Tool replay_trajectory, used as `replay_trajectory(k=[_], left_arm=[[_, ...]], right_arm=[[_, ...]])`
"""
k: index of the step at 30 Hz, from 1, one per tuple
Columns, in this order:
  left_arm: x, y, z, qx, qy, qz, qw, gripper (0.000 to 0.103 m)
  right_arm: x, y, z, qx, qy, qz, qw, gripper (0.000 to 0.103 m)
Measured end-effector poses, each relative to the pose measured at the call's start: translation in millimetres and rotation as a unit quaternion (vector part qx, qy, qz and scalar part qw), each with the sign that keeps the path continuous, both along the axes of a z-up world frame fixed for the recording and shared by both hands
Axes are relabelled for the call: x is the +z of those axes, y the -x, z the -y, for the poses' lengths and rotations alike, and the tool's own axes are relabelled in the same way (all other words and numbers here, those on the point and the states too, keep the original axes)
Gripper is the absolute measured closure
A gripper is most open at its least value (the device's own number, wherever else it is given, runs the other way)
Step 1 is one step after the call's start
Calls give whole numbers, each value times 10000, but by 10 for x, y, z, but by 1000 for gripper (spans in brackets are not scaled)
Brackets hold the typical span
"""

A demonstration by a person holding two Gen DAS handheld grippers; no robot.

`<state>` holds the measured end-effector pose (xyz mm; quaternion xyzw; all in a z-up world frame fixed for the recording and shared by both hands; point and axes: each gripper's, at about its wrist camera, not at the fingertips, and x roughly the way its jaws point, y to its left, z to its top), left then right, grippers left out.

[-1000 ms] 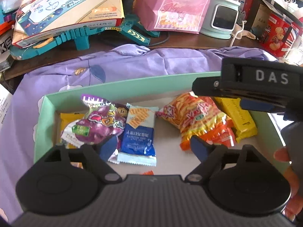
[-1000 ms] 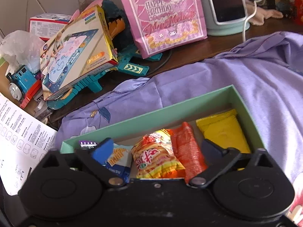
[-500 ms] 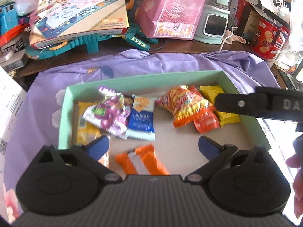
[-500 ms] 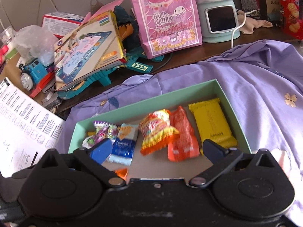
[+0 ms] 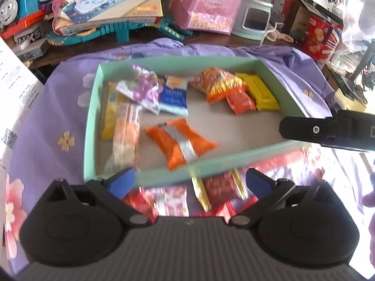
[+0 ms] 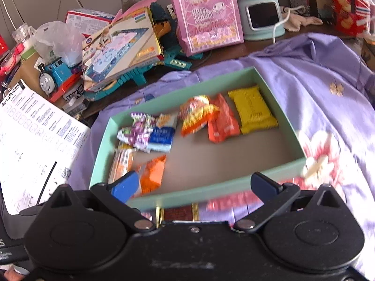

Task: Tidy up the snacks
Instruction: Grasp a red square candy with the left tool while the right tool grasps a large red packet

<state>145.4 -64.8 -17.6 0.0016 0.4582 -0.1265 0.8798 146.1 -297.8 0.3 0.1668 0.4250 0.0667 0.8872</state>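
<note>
Lying outside the mint-green box [image 5: 93, 126], along its near wall, the loose snacks occupied the lower centre of the left wrist view: a dark red packet with gold ends [image 5: 219, 187], a pink-and-white packet [image 5: 171, 200] and a red packet [image 5: 136, 201]. All 3 sat directly between and just beyond the fingers of the left claw [image 5: 189, 180], which was spread wide with nothing between its pads. The dark red packet's long axis ran roughly across the frame, gold ends left and right. The right claw [image 6: 194, 185] was likewise spread and empty; in its view the same dark red packet [image 6: 178, 212] lay at bottom centre, mostly covered by the claw body. Judged from both views, either claw was about equally near, and the box interior lay just beyond, toward the upper frame.

Both views were motion-blurred. The packets' near edges were cut off by the claw bodies, and how many more lay beneath could not be told. Print on the wrappers was unreadable. On the purple cloth [image 6: 328, 70], a blurred pale item at right could not be identified.
</note>
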Motion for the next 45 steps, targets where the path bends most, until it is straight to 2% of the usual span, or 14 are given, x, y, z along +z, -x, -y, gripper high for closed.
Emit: replay_trajectory(k=[7,12,14,17,19,22,25,30,31,34,37,38,39,45], left_arm=[[-232,286,-1,-138,-74,-259,9995,0],[-373,380,-6,-150,-197,-306,9992,0],[-409,383,-3,-154,-223,-333,9991,0],[-452,399,11,-192,-257,-311,9990,2],[-478,417,46,-259,-312,-258,9988,7],[-528,416,119,-360,-365,-275,9983,22],[-528,428,200,-446,-529,-61,9976,33],[-567,386,305,-767,-346,-198,9963,36],[-610,381,326,-812,-364,-284,9956,36],[-650,437,361,-899,-492,-150,9946,40],[-639,448,314,-885,-423,-150,9951,51],[-633,444,279,-868,-354,-184,9954,58],[-641,434,245,-817,-362,-252,9957,73],[-680,428,0,-581,18,-526,9969,73]], right_arm=[[-216,313,46,-53,-88,-271,9996,0],[-393,493,38,-70,133,-284,9995,0],[-465,513,47,-140,168,-433,9988,0],[-597,551,112,-290,-108,-753,9967,0],[-651,575,145,-379,-147,-825,9958,0],[-708,595,185,-473,-132,-883,9949,0],[-728,601,233,-517,-184,-884,9946,0],[-742,589,223,-435,-169,-867,9951,0],[-747,587,213,-427,-155,-867,9952,0],[-757,578,198,-398,-100,-874,9953,2],[-778,555,193,-393,-75,-908,9951,4],[-787,550,192,-380,-87,-934,9949,4],[-791,544,183,-363,-85,-943,9948,4],[-790,525,19,-3,200,-840,9963,8]])
